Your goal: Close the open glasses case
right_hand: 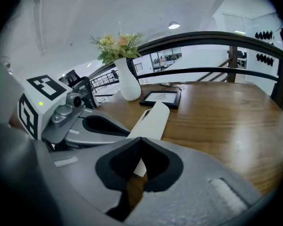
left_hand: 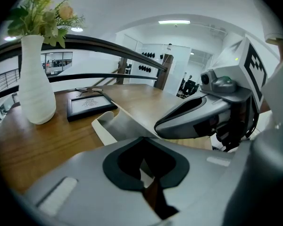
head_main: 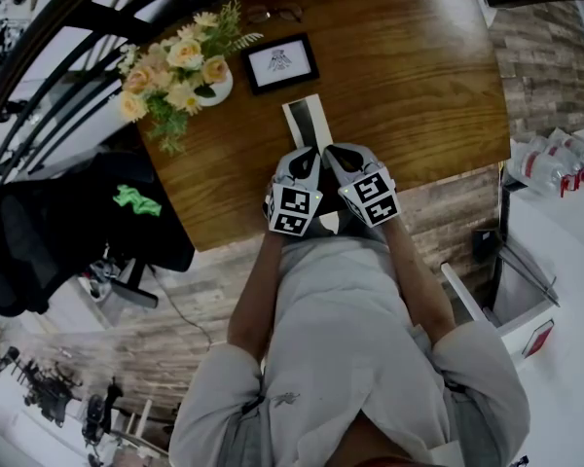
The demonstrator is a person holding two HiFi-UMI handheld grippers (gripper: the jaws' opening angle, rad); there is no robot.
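The open glasses case [head_main: 308,123] lies on the wooden table [head_main: 409,76], a long white shell with a dark inside, its far flap raised. Both grippers hover side by side over the table's near edge, just short of the case's near end. My left gripper [head_main: 307,156] is shut with nothing in it, and the case [left_hand: 117,124] shows beyond its tips [left_hand: 141,139]. My right gripper [head_main: 337,153] is shut and empty too, with the case [right_hand: 153,118] just ahead of it [right_hand: 140,140]. Each gripper view shows the other gripper alongside.
A white vase of flowers [head_main: 183,64] stands at the table's left. A black picture frame [head_main: 280,62] lies just beyond the case, and a pair of glasses [head_main: 273,14] rests at the far edge. A black bag [head_main: 68,224] sits left of the table. A railing [right_hand: 217,36] runs behind.
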